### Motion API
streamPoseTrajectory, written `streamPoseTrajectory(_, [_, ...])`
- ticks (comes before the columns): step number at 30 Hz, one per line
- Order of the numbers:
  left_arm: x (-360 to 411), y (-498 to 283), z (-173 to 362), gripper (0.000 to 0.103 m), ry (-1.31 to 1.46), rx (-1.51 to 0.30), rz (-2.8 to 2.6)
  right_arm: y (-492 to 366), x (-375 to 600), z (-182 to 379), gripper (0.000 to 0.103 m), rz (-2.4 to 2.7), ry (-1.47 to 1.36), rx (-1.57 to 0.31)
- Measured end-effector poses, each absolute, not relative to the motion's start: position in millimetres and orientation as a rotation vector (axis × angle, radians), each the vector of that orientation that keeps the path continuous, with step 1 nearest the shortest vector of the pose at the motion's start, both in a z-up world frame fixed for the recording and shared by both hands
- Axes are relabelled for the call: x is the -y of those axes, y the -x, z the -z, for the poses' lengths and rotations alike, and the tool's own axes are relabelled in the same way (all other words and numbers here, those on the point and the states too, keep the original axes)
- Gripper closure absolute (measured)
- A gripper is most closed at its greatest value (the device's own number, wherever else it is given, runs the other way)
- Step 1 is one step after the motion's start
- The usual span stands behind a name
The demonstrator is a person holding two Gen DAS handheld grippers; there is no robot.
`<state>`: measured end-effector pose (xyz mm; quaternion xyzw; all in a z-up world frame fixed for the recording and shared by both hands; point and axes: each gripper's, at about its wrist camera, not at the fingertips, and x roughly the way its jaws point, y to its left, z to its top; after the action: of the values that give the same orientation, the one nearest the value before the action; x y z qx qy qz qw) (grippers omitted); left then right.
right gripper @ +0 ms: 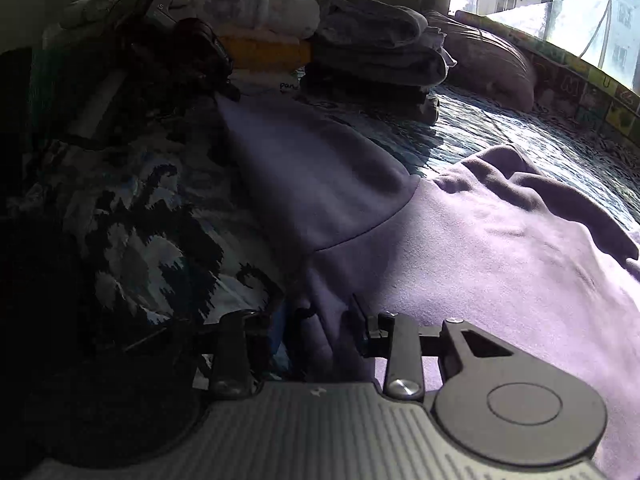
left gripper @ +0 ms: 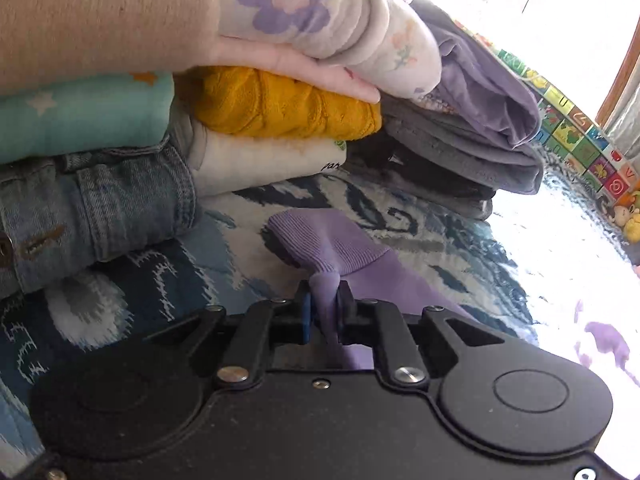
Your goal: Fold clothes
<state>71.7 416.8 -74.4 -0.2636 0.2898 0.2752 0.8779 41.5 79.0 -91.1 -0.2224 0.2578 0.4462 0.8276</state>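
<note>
Left gripper (left gripper: 325, 312) pinched shut on ribbed cuff (left gripper: 332, 246) of purple sweatshirt (right gripper: 460, 248); right gripper (right gripper: 320, 320) closed on fabric near the sleeve seam. Garment spread on patterned bedspread (right gripper: 132, 216). Best to keep the sleeve taut, carry the cuff across the body, lay flat without bunching. Left view alone: a hand (left gripper: 296, 68) under a floral bundle (left gripper: 320, 16) atop folded stacks. Right view alone: sweatshirt body, window (right gripper: 560, 8).
</note>
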Motion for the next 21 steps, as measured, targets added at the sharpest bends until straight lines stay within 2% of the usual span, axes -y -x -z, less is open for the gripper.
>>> streamPoseTrajectory(2, [-416, -72, 81, 0.076, 0.491, -0.661, -0.579, -32, -72, 85, 0.067, -0.967, 0.472, -0.532])
streamPoseTrajectory(5, [-397, -61, 62, 0.056, 0.349, -0.651, -0.631, -15, -43, 73, 0.069, -1.004, 0.431, -0.515])
streamPoseTrajectory(7, [-375, -48, 46, 0.056, 0.267, -0.628, -0.648, -4, -20, 70, 0.069, -1.001, 0.421, -0.517])
streamPoseTrajectory(12, [-299, -27, 27, 0.056, 0.307, -0.581, -0.349, 6, 34, 65, 0.069, -0.932, 0.383, -0.533])
streamPoseTrajectory(19, [-178, -52, 46, 0.056, 0.245, -0.644, -0.027, -35, 106, 56, 0.071, -0.658, 0.195, -0.471])
streamPoseTrajectory(21, [-152, -58, 62, 0.056, 0.197, -0.672, -0.046, -58, 114, 75, 0.070, -0.604, 0.197, -0.559])
